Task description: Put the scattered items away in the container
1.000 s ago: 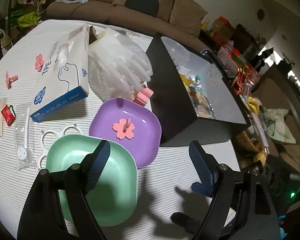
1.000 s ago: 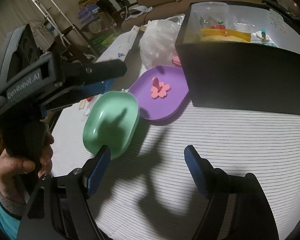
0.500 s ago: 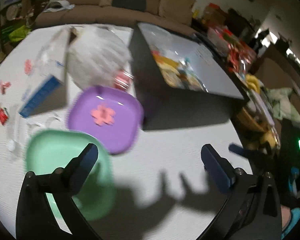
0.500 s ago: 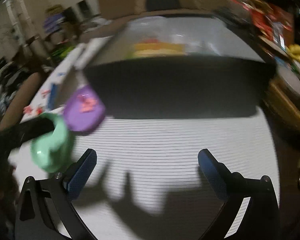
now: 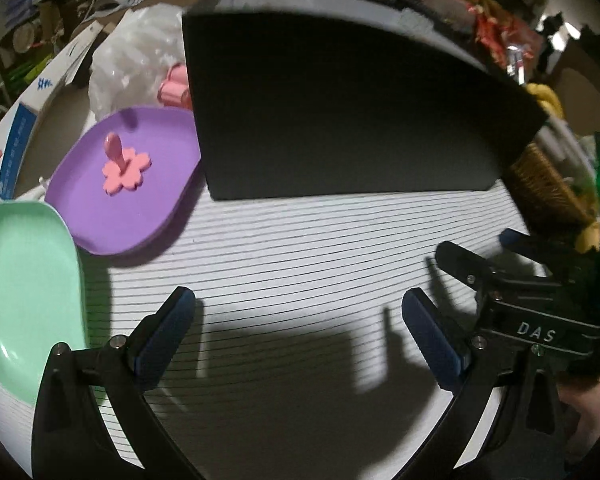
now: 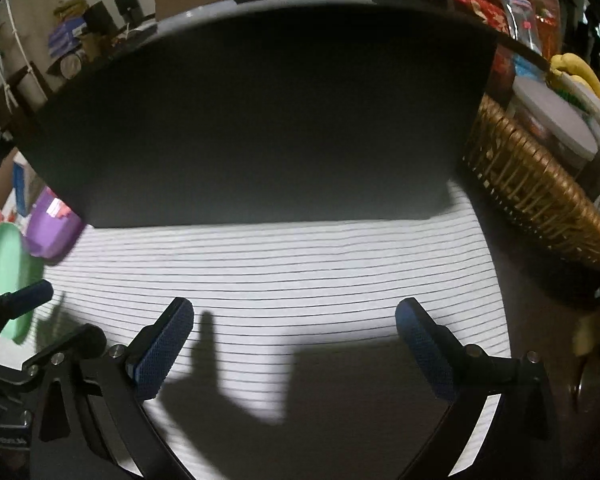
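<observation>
Both hand-held grippers hung above the striped tabletop (image 5: 300, 248) with nothing between their blue pads. The left hand-held gripper (image 5: 298, 320) had its jaws spread wide and empty, and the right hand-held gripper (image 6: 294, 326) likewise. The large black open-topped box (image 5: 340, 112), the container, stood straight ahead of both, its dark side wall facing them.

The nearest loose items lay off to the left. A square purple plastic plate (image 5: 124, 196) carried a pink flower-shaped piece with an upright stem (image 5: 125, 170) and touched the box's left corner. A mint-green plastic plate (image 5: 24, 292) sat nearer the left gripper's left finger. The left hand seemed the better placed for either plate, reaching leftward and away from the box.
</observation>
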The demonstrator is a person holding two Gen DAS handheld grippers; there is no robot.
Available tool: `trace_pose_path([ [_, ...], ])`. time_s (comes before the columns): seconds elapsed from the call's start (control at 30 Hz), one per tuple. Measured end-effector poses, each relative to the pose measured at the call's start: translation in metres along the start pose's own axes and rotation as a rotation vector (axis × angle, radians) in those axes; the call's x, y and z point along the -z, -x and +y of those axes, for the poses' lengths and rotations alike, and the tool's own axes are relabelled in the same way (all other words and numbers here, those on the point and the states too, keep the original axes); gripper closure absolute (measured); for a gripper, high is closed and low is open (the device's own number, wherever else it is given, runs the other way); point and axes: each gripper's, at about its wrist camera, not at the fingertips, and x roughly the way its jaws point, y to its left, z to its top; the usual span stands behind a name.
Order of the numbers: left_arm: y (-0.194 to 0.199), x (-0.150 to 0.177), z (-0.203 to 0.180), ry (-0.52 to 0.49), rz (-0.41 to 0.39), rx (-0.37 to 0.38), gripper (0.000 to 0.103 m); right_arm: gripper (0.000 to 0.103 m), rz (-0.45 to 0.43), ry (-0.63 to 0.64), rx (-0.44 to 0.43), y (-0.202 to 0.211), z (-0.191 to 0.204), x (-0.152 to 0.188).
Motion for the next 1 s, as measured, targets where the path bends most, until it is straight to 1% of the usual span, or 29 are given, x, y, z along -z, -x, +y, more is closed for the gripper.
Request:
trace_pose_path([
  [0.07,-0.007,0.002,-0.001,0.011,-0.006,-0.031,0.0,0.0,-0.015,0.034,0.013,0.0,0.004,0.002],
  [0.13,-0.01,0.003,-0.003,0.003,-0.017,-0.05,0.0,0.0,-0.022,0.05,0.042,-0.001,0.005,0.004],
  [0.2,-0.011,0.003,-0.005,-0.005,-0.023,-0.064,0.0,0.0,-0.042,0.046,0.05,-0.001,0.003,0.006],
  [0.27,-0.013,0.004,-0.008,-0.028,-0.035,-0.089,0.0,0.0,-0.057,0.074,0.062,0.0,0.004,0.008],
  [0.37,-0.015,0.005,-0.008,-0.037,-0.053,-0.129,0.0,0.0,-0.061,0.09,0.049,0.002,0.002,0.008],
  [0.47,-0.015,0.004,-0.002,-0.009,-0.074,-0.149,0.0,0.0,-0.061,0.09,0.049,0.005,0.002,0.009],
  [0.6,-0.015,0.003,-0.002,-0.009,-0.092,-0.151,0.0,0.0,-0.061,0.088,0.051,0.009,0.002,0.01],
  [1.0,-0.013,0.007,0.001,-0.008,-0.093,-0.152,0.0,0.0,-0.061,0.087,0.052,0.013,0.005,0.014],
])
